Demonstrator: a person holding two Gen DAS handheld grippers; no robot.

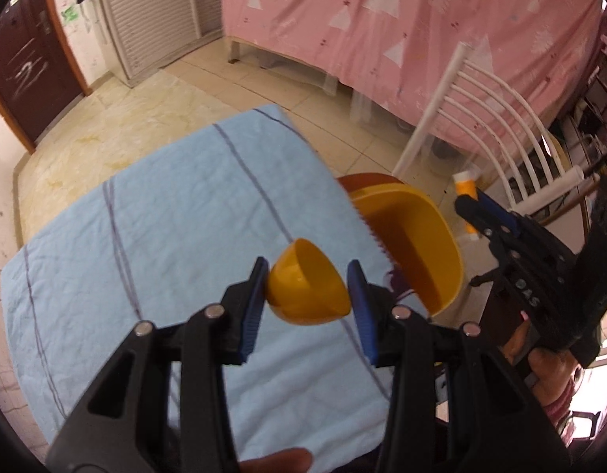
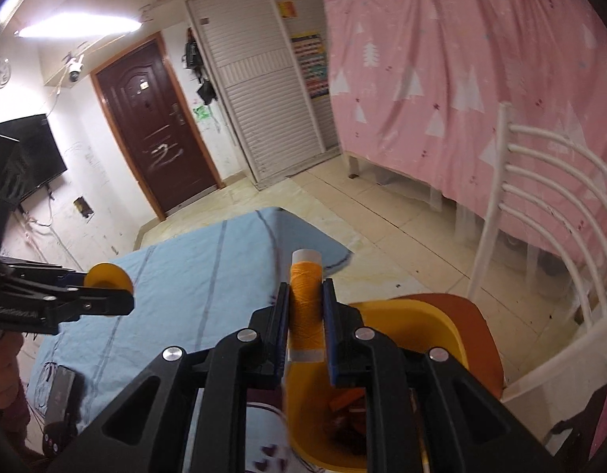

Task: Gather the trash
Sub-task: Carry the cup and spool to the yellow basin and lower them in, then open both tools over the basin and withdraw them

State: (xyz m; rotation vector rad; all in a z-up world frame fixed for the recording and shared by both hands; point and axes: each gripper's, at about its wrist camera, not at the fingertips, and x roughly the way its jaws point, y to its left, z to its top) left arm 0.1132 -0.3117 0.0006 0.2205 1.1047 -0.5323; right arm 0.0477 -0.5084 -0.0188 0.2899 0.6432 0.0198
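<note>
My left gripper (image 1: 308,289) is shut on a yellow plastic half-shell (image 1: 307,289), held above the blue cloth (image 1: 165,244) near its right edge; it also shows in the right wrist view (image 2: 106,278). My right gripper (image 2: 306,315) is shut on an orange thread spool (image 2: 305,307) with white ends, held upright over the yellow bin (image 2: 414,323). In the left wrist view the spool (image 1: 466,201) and right gripper (image 1: 471,207) sit right of the bin (image 1: 421,236). Some dark and orange scraps lie in the bin's bottom.
The bin stands on a brown chair seat (image 2: 473,315) beside the cloth-covered table. A white chair back (image 2: 548,205) rises at the right. A pink curtain (image 2: 461,59) hangs behind. A dark remote-like device (image 2: 59,406) lies on the cloth's near left.
</note>
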